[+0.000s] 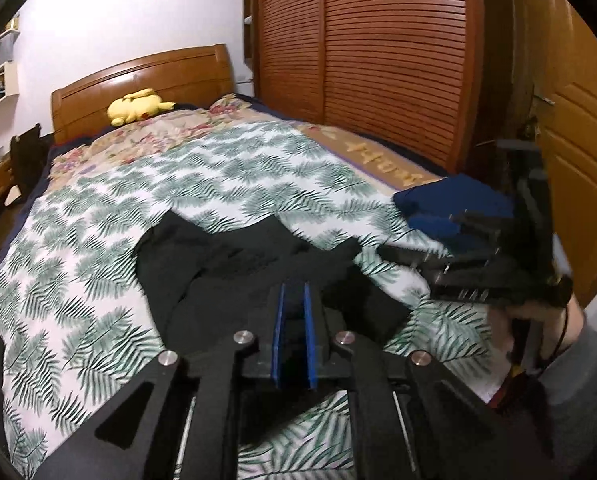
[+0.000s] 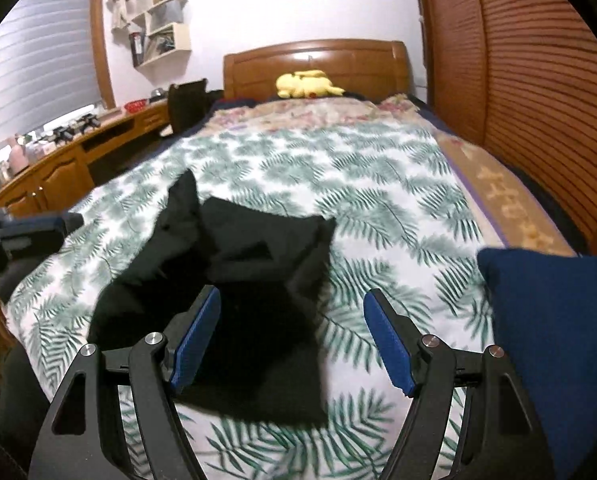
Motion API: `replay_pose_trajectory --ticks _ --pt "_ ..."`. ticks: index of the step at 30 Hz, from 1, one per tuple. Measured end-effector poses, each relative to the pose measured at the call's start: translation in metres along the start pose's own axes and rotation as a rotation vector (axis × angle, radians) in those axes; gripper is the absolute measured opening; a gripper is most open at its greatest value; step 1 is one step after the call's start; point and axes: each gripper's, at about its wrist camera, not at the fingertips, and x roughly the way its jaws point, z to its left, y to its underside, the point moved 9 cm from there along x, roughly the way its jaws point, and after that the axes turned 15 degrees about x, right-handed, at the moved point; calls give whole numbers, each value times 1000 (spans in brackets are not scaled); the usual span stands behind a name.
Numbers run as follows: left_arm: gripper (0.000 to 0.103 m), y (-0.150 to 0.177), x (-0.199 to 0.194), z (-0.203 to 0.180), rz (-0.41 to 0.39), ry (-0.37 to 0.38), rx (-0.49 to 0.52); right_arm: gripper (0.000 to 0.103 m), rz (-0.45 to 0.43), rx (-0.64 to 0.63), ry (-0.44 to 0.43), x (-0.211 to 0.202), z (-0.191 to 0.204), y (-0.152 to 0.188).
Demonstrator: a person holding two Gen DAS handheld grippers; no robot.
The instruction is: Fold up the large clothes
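A black garment lies crumpled on the leaf-print bedspread, and shows in the right wrist view too. My left gripper is shut, its blue pads nearly together over the garment's near part; I cannot tell if cloth is pinched. My right gripper is open and empty above the garment's near right side. It also shows at the right of the left wrist view, held in a hand. A folded dark blue garment lies on the bed's right side.
A yellow plush toy lies by the wooden headboard. A slatted wooden wardrobe runs along the bed's right. A desk with small items and a dark chair stand to the left.
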Motion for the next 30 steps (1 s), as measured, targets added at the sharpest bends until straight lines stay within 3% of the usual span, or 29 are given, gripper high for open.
replay_pose_trajectory --ticks 9,20,21,23,24,26,30 --pt "7 51 -5 44 46 -49 -81 75 7 -47 -77 29 48 -25" --pt "7 88 -10 68 69 -76 -110 74 118 -81 -123 66 77 3" --pt "7 89 -10 68 67 -73 -112 64 158 -81 -142 71 77 12" --pt "7 94 -10 69 71 -75 -118 54 215 -97 -173 75 79 27" --pt "7 96 -10 70 71 -74 -123 41 231 -113 -166 77 79 34" --pt "7 99 -8 72 73 -69 -135 26 247 -129 -171 77 79 42" --pt "7 98 -6 74 65 -74 -144 12 221 -124 -185 67 74 41"
